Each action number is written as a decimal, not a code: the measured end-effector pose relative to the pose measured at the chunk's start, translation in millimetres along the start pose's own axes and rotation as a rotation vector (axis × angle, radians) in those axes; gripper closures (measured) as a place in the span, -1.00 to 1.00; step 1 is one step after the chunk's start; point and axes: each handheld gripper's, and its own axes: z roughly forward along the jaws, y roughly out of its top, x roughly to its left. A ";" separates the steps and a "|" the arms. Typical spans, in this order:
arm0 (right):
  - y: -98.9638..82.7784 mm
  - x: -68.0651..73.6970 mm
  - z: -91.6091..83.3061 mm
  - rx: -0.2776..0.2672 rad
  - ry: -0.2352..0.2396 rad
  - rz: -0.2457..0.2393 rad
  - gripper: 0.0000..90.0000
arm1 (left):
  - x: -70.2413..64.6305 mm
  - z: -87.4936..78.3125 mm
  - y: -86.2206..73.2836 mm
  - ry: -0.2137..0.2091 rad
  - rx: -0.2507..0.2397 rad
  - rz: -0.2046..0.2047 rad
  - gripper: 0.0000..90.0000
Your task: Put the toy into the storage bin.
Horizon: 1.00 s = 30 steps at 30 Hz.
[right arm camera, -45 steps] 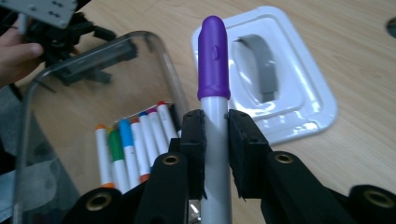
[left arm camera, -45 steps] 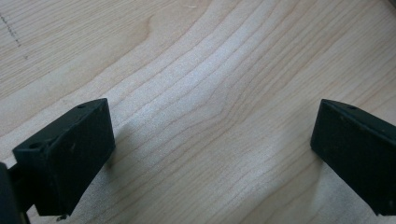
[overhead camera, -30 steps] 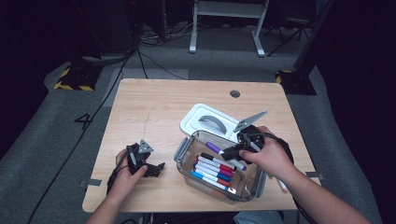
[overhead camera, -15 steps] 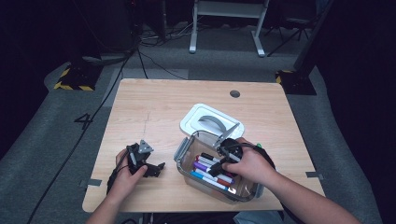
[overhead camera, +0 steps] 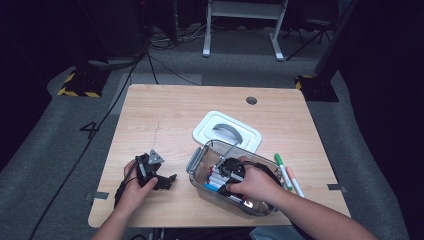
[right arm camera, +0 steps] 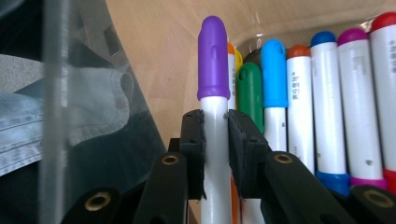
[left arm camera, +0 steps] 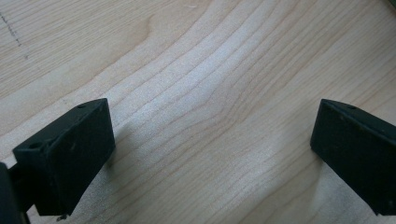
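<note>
right gripper: fingers clamped on the white barrel of a purple-capped marker, pads pressing it from both sides just below the cap. marker stands upright between them in the right gripper view. beside it a row of other markers, caps blue, green, orange-red, dark blue, magenta and red, packed side by side against the clear wall.

high view: right hand and its gripper sit down inside the clear plastic container, which stands on the wooden table toward the near edge, right of centre. the held marker is inside this container among the rest. white lid lies flat on the table just behind the container, touching or nearly so. two loose markers, one green-capped, one orange-capped, lie on the table just right of the container.

left gripper: rests on the table well to the left of the container, held in the left hand. in the left gripper view its fingers stand wide apart with bare wood grain between them, nothing held.
</note>
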 end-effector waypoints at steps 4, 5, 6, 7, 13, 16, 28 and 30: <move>-0.4 -0.5 5.1 0.013 0.002 0.004 0.71 | 0.1 0.0 0.0 0.000 0.000 0.002 -1.00; -1.4 -1.7 7.1 0.021 0.007 0.006 0.71 | 0.3 -0.1 0.1 0.001 0.001 0.005 -1.00; -1.9 -2.0 7.8 0.028 0.006 0.012 0.71 | 0.1 0.0 0.0 0.000 0.000 0.001 -1.00; -1.9 -2.0 7.8 0.028 0.006 0.012 0.71 | 0.1 0.0 0.0 0.000 0.000 0.001 -1.00; -5.0 -2.4 9.5 0.037 -0.005 0.020 0.70 | 0.1 0.0 0.0 0.000 0.000 0.002 -1.00; -4.8 -2.6 8.8 0.010 -0.028 0.007 0.51 | 0.0 0.0 0.0 0.000 0.000 0.000 -1.00; -5.3 -2.6 -60.8 -0.273 -0.186 -0.010 0.24 | 0.2 0.1 0.0 0.002 -0.002 0.004 -1.00; -10.0 -6.1 -72.1 -0.302 -0.212 -0.006 0.24 | 0.0 0.0 0.0 0.000 0.000 0.000 -1.00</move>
